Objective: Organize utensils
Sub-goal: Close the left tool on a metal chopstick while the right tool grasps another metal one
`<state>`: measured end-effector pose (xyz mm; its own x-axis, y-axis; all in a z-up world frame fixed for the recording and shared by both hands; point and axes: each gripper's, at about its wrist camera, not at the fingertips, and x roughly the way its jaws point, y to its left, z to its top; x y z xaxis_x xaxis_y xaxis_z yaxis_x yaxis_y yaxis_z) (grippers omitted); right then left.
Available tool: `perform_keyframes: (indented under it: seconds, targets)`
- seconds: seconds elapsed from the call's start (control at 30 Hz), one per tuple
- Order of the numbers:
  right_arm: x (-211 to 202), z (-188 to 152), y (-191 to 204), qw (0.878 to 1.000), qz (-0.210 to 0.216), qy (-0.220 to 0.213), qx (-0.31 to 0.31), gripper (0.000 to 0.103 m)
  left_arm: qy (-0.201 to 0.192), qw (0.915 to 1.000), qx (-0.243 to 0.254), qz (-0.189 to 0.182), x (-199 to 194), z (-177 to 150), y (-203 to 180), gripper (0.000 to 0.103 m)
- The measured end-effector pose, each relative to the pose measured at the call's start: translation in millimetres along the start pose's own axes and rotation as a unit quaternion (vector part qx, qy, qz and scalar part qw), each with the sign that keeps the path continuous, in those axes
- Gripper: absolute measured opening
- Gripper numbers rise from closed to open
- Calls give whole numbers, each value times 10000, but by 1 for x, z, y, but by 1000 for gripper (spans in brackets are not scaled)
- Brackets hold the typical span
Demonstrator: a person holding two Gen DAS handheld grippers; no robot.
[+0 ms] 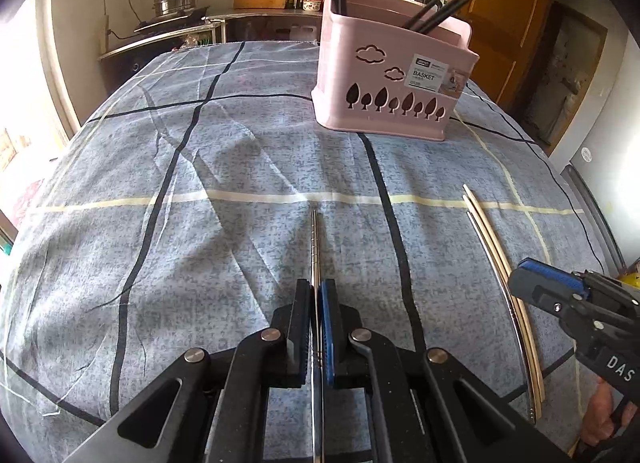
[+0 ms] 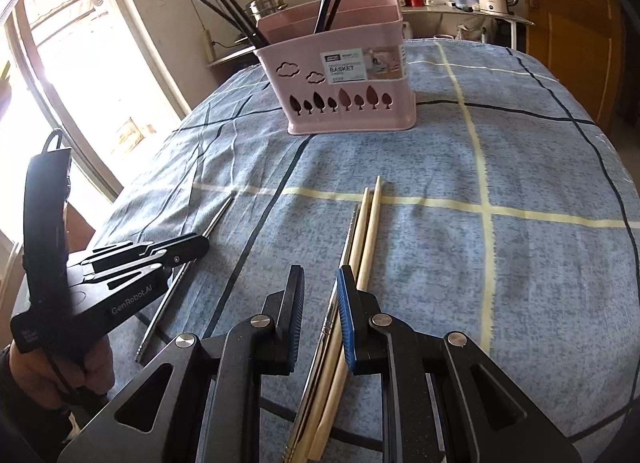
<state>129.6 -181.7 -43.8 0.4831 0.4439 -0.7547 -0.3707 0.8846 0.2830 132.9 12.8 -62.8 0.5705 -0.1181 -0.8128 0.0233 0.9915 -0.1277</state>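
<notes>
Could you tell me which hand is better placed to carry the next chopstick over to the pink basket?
Left. The left gripper is already shut on the metal chopstick, which points toward the pink basket. The right gripper stands open over the wooden chopsticks and grips nothing yet.

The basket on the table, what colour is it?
Pale pink basket, with cut-out trees and clouds; the right wrist view shows it best.

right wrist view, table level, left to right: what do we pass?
Left hand-held gripper shut on the metal chopstick → metal chopstick beside the wooden pair → wooden chopsticks → bare checked tablecloth.
</notes>
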Motion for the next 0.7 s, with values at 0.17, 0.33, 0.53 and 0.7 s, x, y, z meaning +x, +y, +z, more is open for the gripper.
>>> perform_keyframes:
  seconds: [0.17, 0.33, 0.53, 0.7]
  targets:
    - [15, 2, 1, 9999, -103, 134, 2, 17, -27, 9999, -37, -93, -3, -1, 6, 6]
    - [23, 3, 2, 9995, -179, 252, 20, 17, -30, 9998, -101, -189, -1, 1, 8, 6]
    - [30, 12, 6, 9989, -326, 337, 7, 17, 103, 9991, -170, -387, 3, 10, 12, 6]
    - [38, 22, 9, 9979, -476, 433, 9, 17, 299, 9985, 264, -373, 10, 21, 4, 8]
